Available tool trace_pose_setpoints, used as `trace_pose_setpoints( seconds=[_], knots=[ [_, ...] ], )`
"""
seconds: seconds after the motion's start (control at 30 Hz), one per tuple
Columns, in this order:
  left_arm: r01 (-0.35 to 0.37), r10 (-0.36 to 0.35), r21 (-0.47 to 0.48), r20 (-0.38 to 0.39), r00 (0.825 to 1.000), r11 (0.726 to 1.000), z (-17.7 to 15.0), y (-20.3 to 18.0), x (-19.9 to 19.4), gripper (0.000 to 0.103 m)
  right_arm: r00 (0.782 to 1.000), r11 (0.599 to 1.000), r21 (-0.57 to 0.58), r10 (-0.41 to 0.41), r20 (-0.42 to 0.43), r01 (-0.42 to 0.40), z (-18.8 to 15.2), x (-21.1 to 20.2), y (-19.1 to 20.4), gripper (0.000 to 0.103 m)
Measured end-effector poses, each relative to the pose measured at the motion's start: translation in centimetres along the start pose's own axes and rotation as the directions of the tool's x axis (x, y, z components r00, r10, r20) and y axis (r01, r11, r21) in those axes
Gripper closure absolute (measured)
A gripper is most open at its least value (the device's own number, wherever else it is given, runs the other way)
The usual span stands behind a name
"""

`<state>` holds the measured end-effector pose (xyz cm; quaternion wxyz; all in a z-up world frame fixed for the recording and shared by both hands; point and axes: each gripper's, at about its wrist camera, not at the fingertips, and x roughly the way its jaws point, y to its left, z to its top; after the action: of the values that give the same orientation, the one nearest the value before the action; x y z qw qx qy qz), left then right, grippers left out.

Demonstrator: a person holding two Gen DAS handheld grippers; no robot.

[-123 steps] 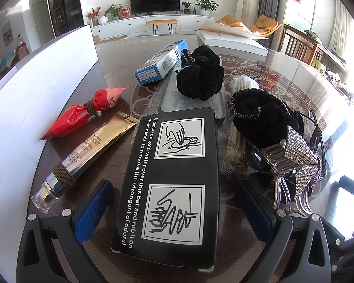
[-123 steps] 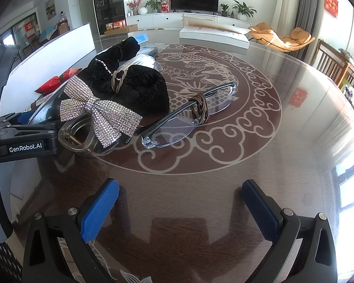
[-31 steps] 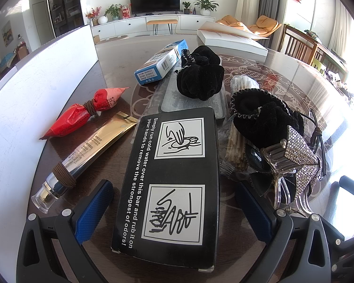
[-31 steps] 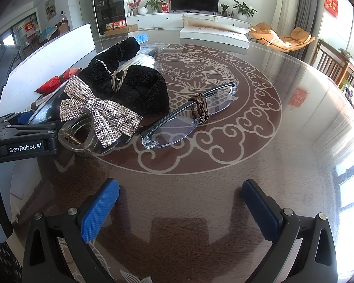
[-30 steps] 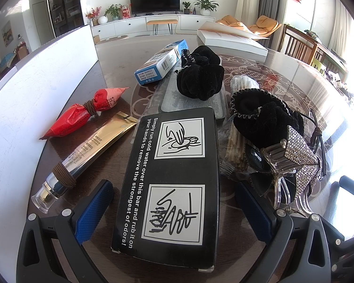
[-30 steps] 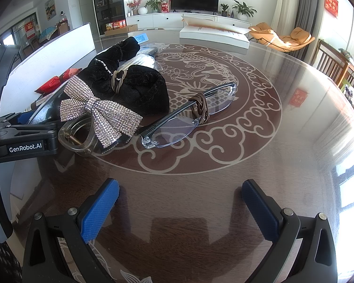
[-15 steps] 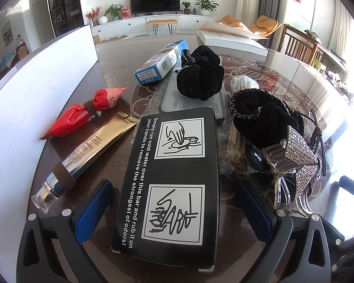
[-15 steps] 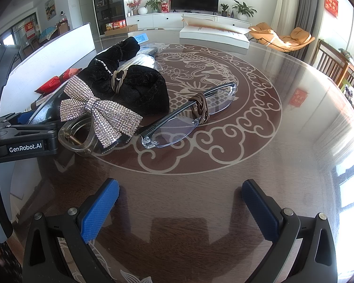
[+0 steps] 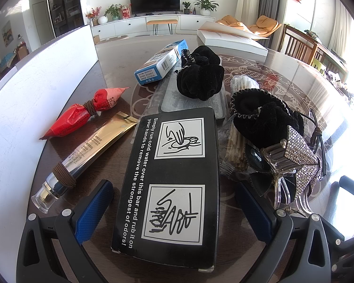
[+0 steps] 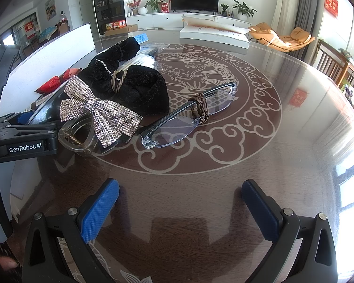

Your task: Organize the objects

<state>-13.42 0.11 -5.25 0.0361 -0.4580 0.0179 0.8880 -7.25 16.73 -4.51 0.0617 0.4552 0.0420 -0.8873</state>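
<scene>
My left gripper point(image 9: 174, 202) is open, its blue pads either side of a black box with white printing point(image 9: 174, 184) lying on the table, not touching it. Left of the box lie a gold tube point(image 9: 87, 151) and a red packet point(image 9: 82, 113), each wrapped with a brown band. A rhinestone bow clip point(image 9: 297, 165) and black scrunchies point(image 9: 264, 118) sit to the right. My right gripper point(image 10: 179, 210) is open and empty over bare table. Ahead of it lie folded glasses point(image 10: 188, 118) with a brown band, the bow clip point(image 10: 99, 113) and a black scrunchie point(image 10: 134, 89).
A blue and white carton point(image 9: 162, 63), another black scrunchie point(image 9: 200, 75) on a grey case and a bag of cotton swabs point(image 9: 238, 127) lie further back. A white board point(image 9: 23, 99) stands along the left. A white box point(image 10: 214, 35) sits at the table's far side.
</scene>
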Motion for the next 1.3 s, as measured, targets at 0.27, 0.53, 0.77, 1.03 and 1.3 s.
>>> trace_pose_setpoints(
  seconds=[0.27, 0.53, 0.77, 1.03, 1.3],
  knots=[
    [0.000, 0.000, 0.000, 0.000, 1.000, 1.000, 0.0, 0.0, 0.0, 0.000, 1.000, 1.000, 0.000, 0.000, 0.000, 0.000, 0.0, 0.0, 0.0, 0.000],
    [0.001, -0.001, 0.001, 0.000, 1.000, 1.000, 0.0, 0.0, 0.0, 0.000, 1.000, 1.000, 0.000, 0.000, 0.000, 0.000, 0.0, 0.0, 0.0, 0.000],
    [0.014, -0.013, 0.025, -0.054, 0.998, 1.000, -1.3, 0.1, -1.3, 0.000, 1.000, 1.000, 0.000, 0.000, 0.000, 0.000, 0.0, 0.0, 0.0, 0.000],
    [-0.005, 0.005, -0.003, -0.027, 1.000, 1.000, -7.1, 0.5, -5.2, 0.000, 1.000, 1.000, 0.000, 0.000, 0.001, 0.000, 0.0, 0.0, 0.0, 0.000],
    [0.000, 0.000, 0.001, 0.020, 1.000, 1.000, -9.5, 2.4, -6.9, 0.000, 1.000, 1.000, 0.001, 0.000, 0.001, 0.000, 0.0, 0.0, 0.0, 0.000]
  ],
)
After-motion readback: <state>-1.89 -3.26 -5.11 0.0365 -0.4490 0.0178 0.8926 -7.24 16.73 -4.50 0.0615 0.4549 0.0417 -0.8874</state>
